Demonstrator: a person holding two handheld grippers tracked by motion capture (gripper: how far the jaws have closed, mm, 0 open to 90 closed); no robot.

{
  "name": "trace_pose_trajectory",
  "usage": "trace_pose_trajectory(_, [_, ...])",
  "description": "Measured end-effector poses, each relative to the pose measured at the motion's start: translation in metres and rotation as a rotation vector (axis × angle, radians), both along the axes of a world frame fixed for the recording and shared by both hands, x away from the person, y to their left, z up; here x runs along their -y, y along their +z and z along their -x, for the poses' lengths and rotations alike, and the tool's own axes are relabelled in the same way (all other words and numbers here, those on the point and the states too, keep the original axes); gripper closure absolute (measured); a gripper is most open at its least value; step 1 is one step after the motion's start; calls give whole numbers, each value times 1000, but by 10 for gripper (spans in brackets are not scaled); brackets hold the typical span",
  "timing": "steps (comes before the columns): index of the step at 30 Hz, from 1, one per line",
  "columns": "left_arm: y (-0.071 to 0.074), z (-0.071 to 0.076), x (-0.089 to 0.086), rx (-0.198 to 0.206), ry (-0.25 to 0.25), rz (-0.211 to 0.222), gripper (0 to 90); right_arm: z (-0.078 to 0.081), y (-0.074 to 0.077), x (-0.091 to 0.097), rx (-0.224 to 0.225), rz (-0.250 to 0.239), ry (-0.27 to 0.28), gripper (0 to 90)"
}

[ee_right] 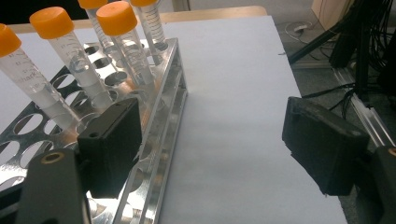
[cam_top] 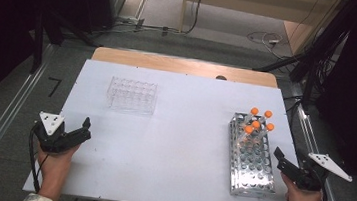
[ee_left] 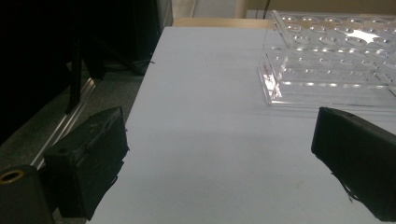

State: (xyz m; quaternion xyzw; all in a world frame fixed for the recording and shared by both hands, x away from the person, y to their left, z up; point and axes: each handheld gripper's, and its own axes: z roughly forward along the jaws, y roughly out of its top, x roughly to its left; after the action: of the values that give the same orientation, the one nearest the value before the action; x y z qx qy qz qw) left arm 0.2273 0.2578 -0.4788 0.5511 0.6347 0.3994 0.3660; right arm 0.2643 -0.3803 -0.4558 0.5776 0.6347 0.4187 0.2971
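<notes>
From the high view, the left claw (cam_top: 84, 127) rests at the near left edge of the white counter (cam_top: 177, 145), its jaws spread and empty; the clear rack (cam_top: 131, 95) stands well ahead of it. The right claw (cam_top: 279, 157) sits at the near right edge, just beside the metal rack (cam_top: 252, 171), also spread and holding nothing. Five orange-capped tubes (cam_top: 258, 125) lean in that rack's far end.

In the left gripper view, the clear rack (ee_left: 334, 56) lies ahead and to the right, its wells empty, a detail the high view barely gives.

In the right gripper view, the tubes (ee_right: 77, 65) rise close ahead and left of the jaws, showing printed scales and their tilt. The metal rack (ee_right: 163, 116) edge lies beside the left jaw.

The work looks like moving tubes between racks, not yet begun. To do it well, the right claw should swing left, centre on one tube below its cap, and close gently before lifting along the tube's lean.
</notes>
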Motion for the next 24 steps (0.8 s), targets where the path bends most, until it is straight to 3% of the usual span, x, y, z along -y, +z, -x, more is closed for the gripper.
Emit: trace_pose_trajectory(24, [-1, -1, 0, -5, 0, 0, 40, -18, 3, -10, 29, 25, 49, 194])
